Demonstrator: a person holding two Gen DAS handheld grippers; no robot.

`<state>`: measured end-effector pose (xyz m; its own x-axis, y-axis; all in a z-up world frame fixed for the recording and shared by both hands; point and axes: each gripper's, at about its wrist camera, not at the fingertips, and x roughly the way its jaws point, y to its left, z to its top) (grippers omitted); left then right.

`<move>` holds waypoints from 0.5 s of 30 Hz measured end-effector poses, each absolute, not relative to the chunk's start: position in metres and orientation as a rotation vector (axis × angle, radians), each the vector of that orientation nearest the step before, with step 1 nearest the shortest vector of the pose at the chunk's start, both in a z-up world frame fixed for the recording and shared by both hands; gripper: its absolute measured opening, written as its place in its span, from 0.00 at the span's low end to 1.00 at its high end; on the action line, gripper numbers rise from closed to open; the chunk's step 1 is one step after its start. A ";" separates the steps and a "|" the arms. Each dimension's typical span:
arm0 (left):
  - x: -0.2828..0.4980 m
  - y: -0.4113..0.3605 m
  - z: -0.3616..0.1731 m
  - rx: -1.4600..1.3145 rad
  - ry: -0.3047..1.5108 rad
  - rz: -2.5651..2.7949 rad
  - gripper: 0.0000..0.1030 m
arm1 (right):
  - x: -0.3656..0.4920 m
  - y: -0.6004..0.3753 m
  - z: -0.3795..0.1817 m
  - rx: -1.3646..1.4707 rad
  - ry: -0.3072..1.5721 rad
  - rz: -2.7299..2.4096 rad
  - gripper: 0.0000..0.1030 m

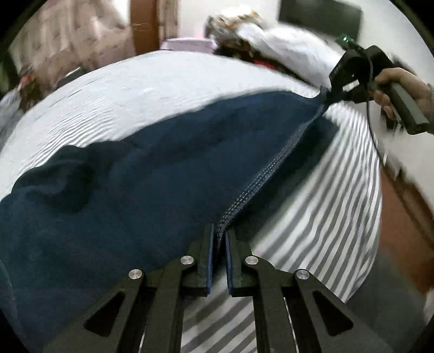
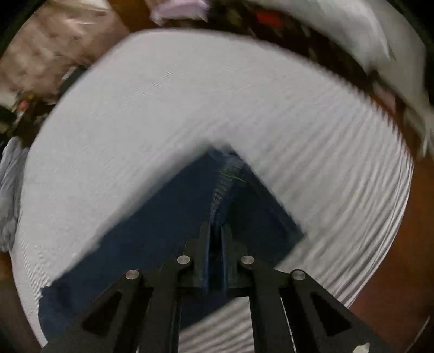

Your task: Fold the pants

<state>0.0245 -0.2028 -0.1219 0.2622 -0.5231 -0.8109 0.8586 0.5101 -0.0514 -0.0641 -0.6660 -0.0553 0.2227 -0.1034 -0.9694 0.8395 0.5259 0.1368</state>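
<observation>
Dark navy pants [image 1: 152, 173] lie spread on a grey-and-white striped bed sheet [image 1: 339, 195]. My left gripper [image 1: 219, 236] is shut on the ribbed waistband [image 1: 260, 176], which stretches taut up to my right gripper [image 1: 329, 93] at the far end, held by a hand and also pinching the band. In the right wrist view my right gripper [image 2: 216, 230] is shut on the navy pants [image 2: 168, 233], lifted off the sheet [image 2: 190, 95]; the view is motion-blurred.
Pillows and patterned bedding [image 1: 271, 35] pile at the bed's far side. A lilac item [image 1: 187, 43] lies beyond the bed. A wooden bed frame [image 1: 401, 217] runs along the right edge. A brown door [image 1: 143, 24] stands at the back.
</observation>
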 end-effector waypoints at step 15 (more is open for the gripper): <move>0.016 -0.212 -0.131 0.523 0.897 -0.979 0.08 | -0.118 -0.675 -0.084 0.823 1.056 -0.787 0.05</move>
<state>0.0160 -0.2121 -0.1310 0.2582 -0.4819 -0.8373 0.8764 0.4816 -0.0069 -0.1183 -0.6749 -0.0838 0.2932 -0.1525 -0.9438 0.8609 0.4715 0.1912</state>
